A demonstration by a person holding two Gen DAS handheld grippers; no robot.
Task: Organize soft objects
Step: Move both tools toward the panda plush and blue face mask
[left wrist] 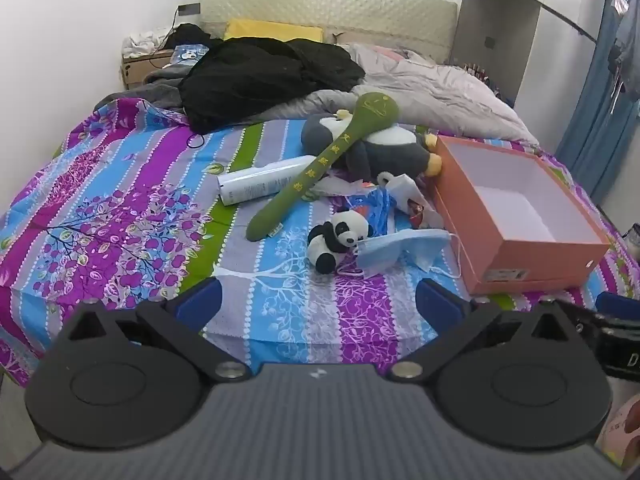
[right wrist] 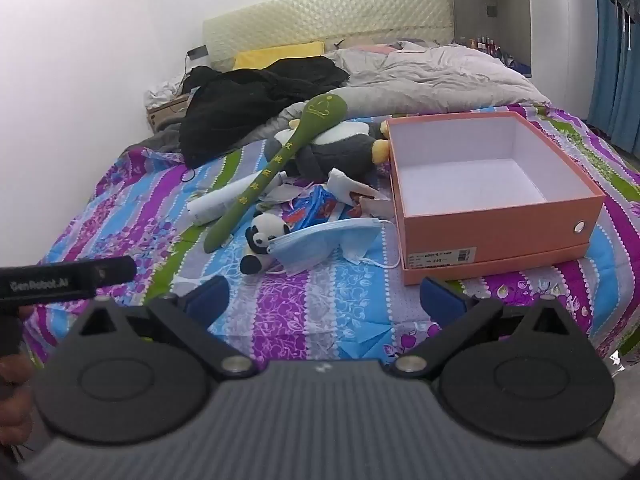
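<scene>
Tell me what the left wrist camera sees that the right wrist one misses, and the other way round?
Only the left view shows the round bulging end of the white tube.

Only the right view shows the metal eyelet on the box's side and the other tool's black bar.

Both show the orange box, empty, the toy panda, the blue face mask, the green plush stick, and an open claw.

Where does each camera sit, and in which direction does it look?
Left wrist: on the left claw, tilted down over the bed; its open blue pads show, the other claw's tip at right.
Right wrist: on the right claw, tilted down toward the orange box; open pads show, the left claw and a hand at left.
Shared: toy panda, green plush stick, blue mask, box.
</scene>
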